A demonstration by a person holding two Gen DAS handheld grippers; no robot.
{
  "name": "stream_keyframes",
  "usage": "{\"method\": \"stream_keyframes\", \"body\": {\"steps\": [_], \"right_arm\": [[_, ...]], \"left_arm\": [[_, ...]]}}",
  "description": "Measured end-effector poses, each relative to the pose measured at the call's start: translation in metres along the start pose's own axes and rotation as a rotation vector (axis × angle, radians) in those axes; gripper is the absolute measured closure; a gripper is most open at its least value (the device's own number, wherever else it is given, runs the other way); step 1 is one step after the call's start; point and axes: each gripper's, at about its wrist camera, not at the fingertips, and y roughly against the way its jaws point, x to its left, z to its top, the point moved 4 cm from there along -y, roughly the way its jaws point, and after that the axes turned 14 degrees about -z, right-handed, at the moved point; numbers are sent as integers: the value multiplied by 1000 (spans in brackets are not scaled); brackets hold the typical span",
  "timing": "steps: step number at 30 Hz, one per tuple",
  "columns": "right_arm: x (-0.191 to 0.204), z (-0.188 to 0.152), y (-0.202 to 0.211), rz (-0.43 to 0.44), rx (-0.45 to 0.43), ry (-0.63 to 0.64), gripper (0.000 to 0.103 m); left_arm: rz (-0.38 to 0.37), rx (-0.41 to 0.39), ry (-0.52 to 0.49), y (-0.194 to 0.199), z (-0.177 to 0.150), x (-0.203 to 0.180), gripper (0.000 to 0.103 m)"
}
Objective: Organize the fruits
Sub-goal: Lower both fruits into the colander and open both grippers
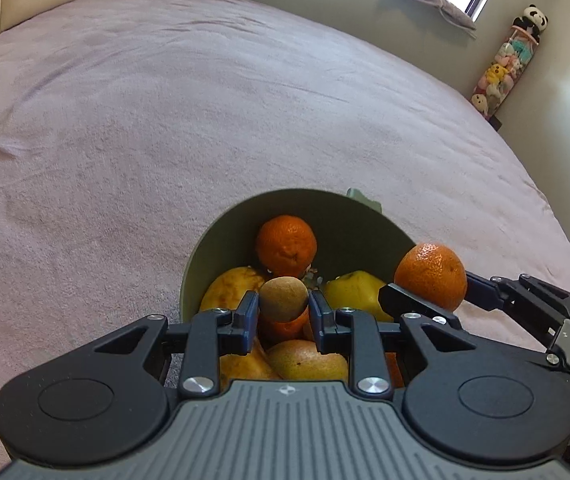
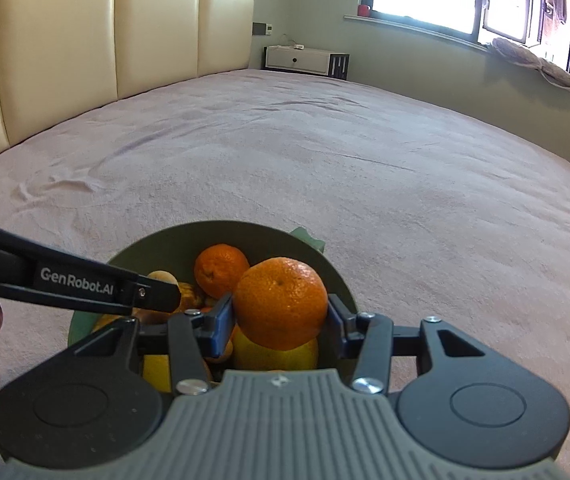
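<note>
Left gripper point(image 1: 284, 307) jaws clamp a small brown fruit point(image 1: 284, 298); right gripper point(image 2: 281, 316) jaws clamp an orange point(image 2: 281, 304), both above the crowded green bowl point(image 1: 221, 232) at lower centre (on the bed). Released fruit could roll off the pile.

Bedspread point(image 1: 165, 120) open all round, bowl point(image 1: 221, 232) crowded with fruit, left gripper point(image 2: 165, 300) crossing its left side.
</note>
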Motion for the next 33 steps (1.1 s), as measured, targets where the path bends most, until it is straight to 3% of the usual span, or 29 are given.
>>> {"method": "stream_keyframes", "body": {"steps": [14, 18, 26, 33], "right_arm": [[2, 3, -21, -1, 11, 4, 58], [5, 7, -23, 10, -1, 20, 58], [15, 16, -34, 23, -13, 59, 58], [22, 20, -50, 4, -2, 105, 58]], "left_arm": [[-29, -5, 110, -4, 3, 14, 66], [-36, -20, 123, 0, 7, 13, 51], [11, -96, 109, 13, 18, 8, 50], [41, -91, 91, 10, 18, 7, 50]]}}
